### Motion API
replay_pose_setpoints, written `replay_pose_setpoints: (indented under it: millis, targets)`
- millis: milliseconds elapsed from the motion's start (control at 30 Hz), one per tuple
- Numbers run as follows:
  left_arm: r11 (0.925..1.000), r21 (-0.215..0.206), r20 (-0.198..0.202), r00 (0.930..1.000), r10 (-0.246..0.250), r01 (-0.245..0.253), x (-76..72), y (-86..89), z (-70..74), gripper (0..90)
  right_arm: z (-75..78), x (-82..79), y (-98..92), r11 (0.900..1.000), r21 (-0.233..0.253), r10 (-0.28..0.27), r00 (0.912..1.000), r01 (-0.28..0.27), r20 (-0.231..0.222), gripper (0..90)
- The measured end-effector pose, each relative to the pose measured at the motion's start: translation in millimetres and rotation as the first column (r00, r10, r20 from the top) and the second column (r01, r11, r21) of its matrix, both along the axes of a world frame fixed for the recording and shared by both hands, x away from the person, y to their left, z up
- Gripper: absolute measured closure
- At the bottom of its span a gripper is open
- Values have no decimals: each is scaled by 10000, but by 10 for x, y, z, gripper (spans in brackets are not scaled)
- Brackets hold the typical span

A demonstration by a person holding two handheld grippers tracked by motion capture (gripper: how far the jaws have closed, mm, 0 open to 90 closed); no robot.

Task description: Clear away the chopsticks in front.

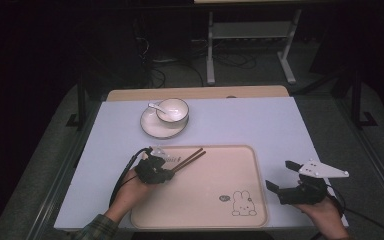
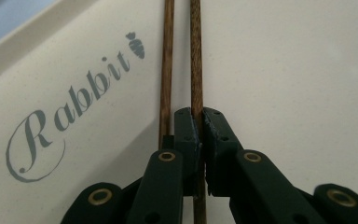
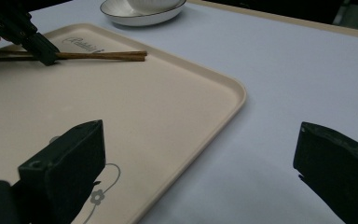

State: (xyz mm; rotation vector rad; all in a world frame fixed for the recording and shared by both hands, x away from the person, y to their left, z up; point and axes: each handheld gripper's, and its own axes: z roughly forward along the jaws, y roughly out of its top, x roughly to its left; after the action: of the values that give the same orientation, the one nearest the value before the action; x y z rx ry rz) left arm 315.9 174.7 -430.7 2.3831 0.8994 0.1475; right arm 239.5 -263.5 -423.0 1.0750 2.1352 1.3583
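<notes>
Left gripper view showed my left gripper with jaws clamped on one brown wooden chopstick, its twin just beside, over the beige rectangular plastic tray. My right gripper waited with jaws wide apart above the worktop, probably spare.

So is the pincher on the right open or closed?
Open. The right gripper holds nothing; its jaws stand wide apart beside the tray.

The tray is pale beige, printed with a grey outlined rabbit near its right corner and grey "Rabbit" lettering with a small carrot at far left. Brown wood-grain chopsticks contrast with the black left gripper. The far white bowl and saucer have thin dark rims.
</notes>
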Motion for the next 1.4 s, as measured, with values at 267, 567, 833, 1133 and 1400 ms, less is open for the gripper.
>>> replay_pose_setpoints:
  millis: [267, 567, 833, 1133, 1400]
  targets:
    - [10000, 34, 69, 10000, -26, 25, -11, -6, -2, 820, 1, -1, 2, 10000, -5, 15, 10000, -15, 15, 15]
    - [9978, -561, 346, 9988, -341, 360, 59, -44, 123, 836, 2, 1, 6, 10000, -6, 10, 10000, -10, -10, 15]
    - [9865, -976, 442, 9908, -1275, 1313, 358, -429, 171, 894, 2, 3, 13, 10000, -19, 19, 10000, -19, -8, 15]
    - [9813, -935, 345, 9856, -1655, 1680, 633, -834, 44, 894, -4, 0, -3, 10000, 29, 28, 10000, -28, -21, 15]
    - [9861, -869, 340, 9897, -1393, 1418, 748, -873, -83, 893, -8, 3, -18, 10000, 59, -12, 10000, 12, -22, 15]
